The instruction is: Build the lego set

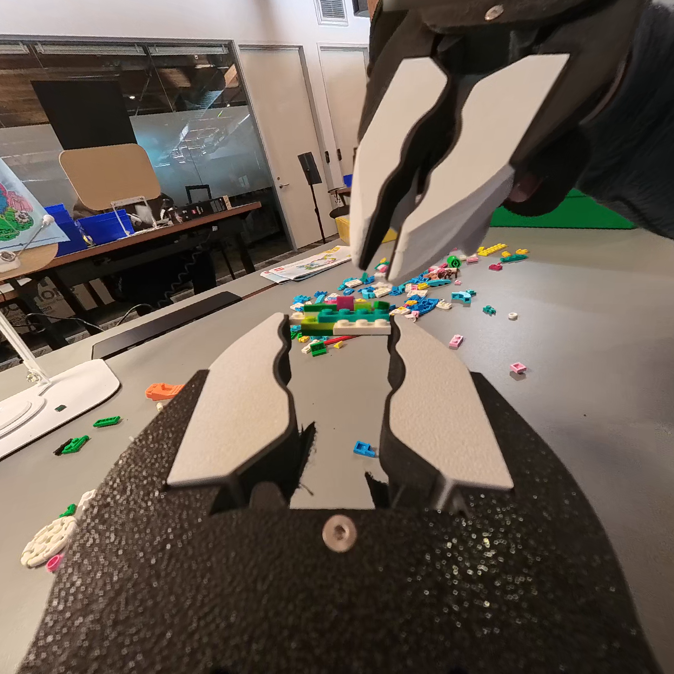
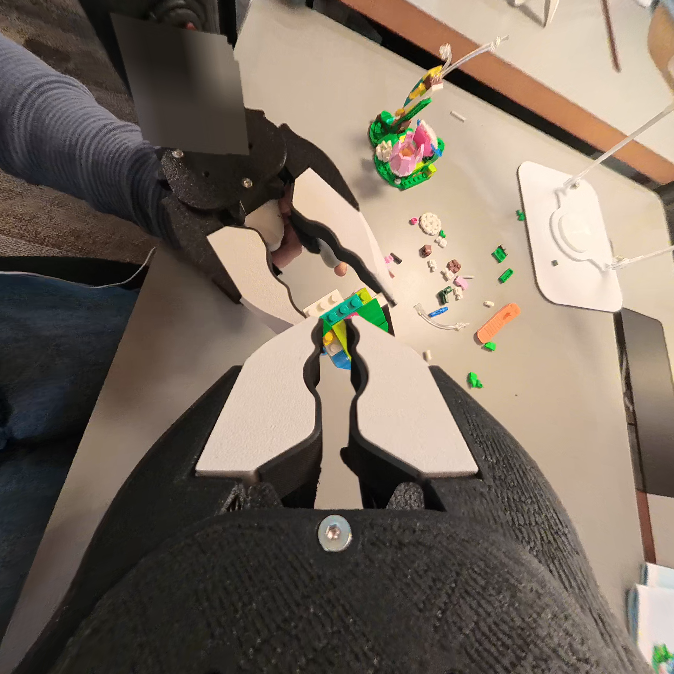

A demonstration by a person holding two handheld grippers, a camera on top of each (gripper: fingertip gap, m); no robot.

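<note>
Left gripper point(image 1: 339, 322) clamped the half-built lego assembly point(image 1: 344, 317) above mid-table point(image 1: 547, 364), likely bracing it, while right gripper point(image 1: 377, 273) hovered nearly closed and apparently empty over the loose brick pile point(image 1: 412, 291) toward the far edge.

An office: glass-walled meeting room point(image 1: 153, 120), long desks point(image 1: 153, 233), grey doors point(image 1: 273, 146); carpeted floor point(image 2: 47, 226).
</note>
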